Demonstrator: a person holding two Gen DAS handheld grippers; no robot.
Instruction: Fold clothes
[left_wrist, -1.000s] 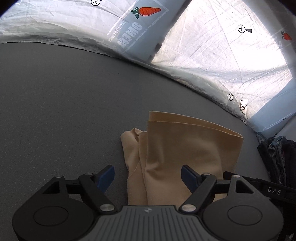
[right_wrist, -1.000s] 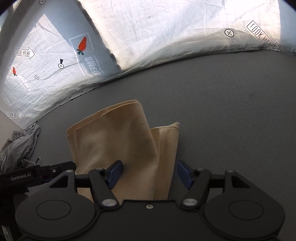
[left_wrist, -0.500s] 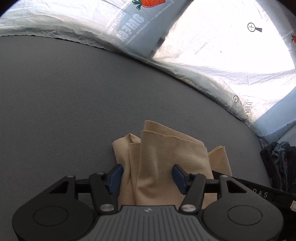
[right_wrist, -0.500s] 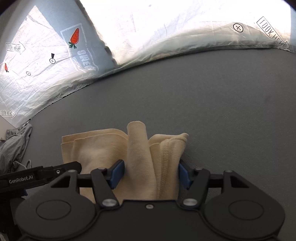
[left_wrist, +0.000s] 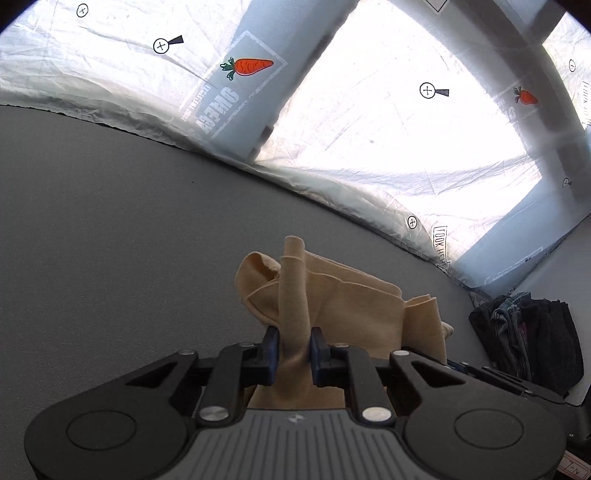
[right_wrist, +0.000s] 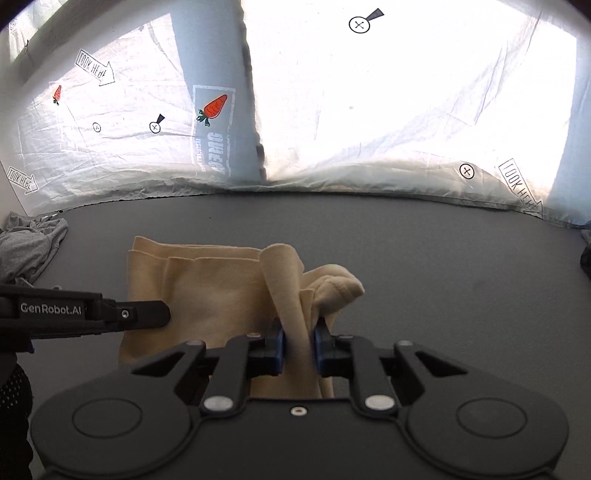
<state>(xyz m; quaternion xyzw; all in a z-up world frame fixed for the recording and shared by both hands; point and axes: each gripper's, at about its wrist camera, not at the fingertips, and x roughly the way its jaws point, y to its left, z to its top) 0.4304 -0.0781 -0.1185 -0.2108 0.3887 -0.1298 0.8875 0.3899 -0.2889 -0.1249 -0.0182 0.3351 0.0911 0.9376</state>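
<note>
Beige cloth (left_wrist: 354, 306), a soft folded garment, lies on the grey table (left_wrist: 110, 240) in the lower middle of both views. We see our left gripper (left_wrist: 293, 350) at the bottom centre of the left wrist view, its blue-padded jaws closing on an upright pleat of that cloth; the pads press the fabric from both sides, and the pleat rises in a narrow strip above them. To the right of the pleat the rest of the garment spreads out in folded layers towards the frame's right.

In the right wrist view our right gripper (right_wrist: 298, 347) sits at the bottom centre, its jaws likewise closing, with a bunched ridge of the same beige cloth (right_wrist: 207, 295) pinched between the pads. A rolled hem bulges just right of the ridge. The side of the left gripper, marked with white lettering, reaches in from the left edge and overlaps the garment's left part.

A white crinkled sheet (right_wrist: 388, 110) printed with carrots, arrows and crossed circles fills the upper half of both views. A grey garment (right_wrist: 26, 247) lies at the left edge of the right wrist view; dark clothes (left_wrist: 528, 339) are heaped at the right edge of the left wrist view.
</note>
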